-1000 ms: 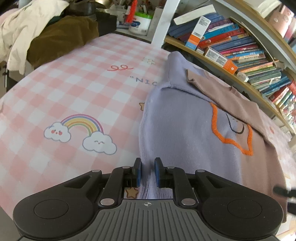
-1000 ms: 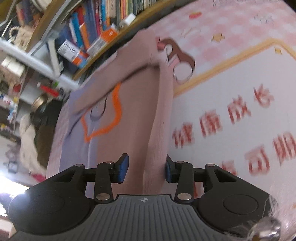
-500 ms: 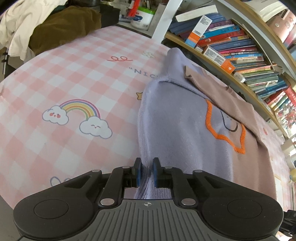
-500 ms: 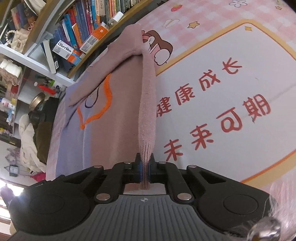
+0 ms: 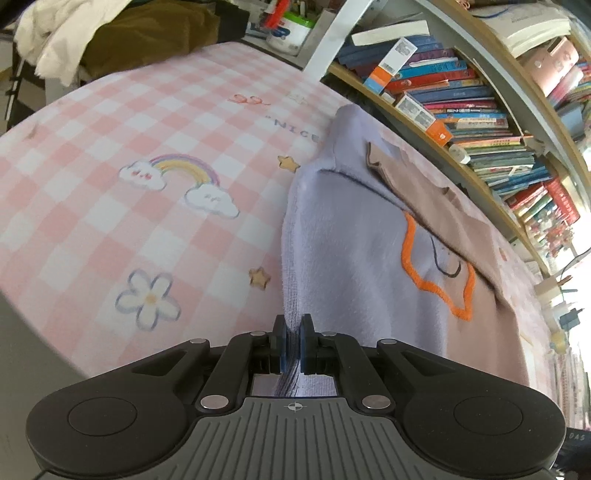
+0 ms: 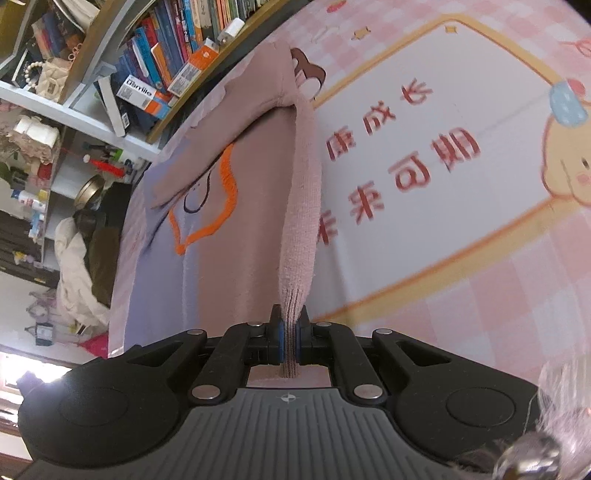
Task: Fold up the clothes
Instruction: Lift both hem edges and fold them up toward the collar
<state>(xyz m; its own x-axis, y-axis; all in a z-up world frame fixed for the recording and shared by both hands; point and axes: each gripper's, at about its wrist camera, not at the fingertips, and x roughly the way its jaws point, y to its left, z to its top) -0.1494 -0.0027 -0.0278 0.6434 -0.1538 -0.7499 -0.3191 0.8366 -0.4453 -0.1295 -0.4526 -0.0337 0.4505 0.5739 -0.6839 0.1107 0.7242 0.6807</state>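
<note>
A two-tone sweater, lilac on one half and dusty pink on the other with an orange star outline, lies on a pink checked mat. In the left wrist view my left gripper [image 5: 293, 334] is shut on the lilac hem of the sweater [image 5: 347, 254], lifting that edge. In the right wrist view my right gripper [image 6: 289, 332] is shut on the ribbed pink hem edge of the same sweater [image 6: 236, 266], which rises taut from the mat. A sleeve is folded across the chest.
The mat [image 5: 110, 206] shows a rainbow, clouds and a flower; its other half [image 6: 443, 155] has red Chinese characters in a yellow frame. A curved bookshelf [image 5: 461, 103] full of books runs behind. A heap of clothes [image 5: 92, 33] lies at the far left.
Both grippers have closed on the sweater's bottom edge, the right from wide open. Both then lifted and pulled it back, so the hem now rises off the mat.
</note>
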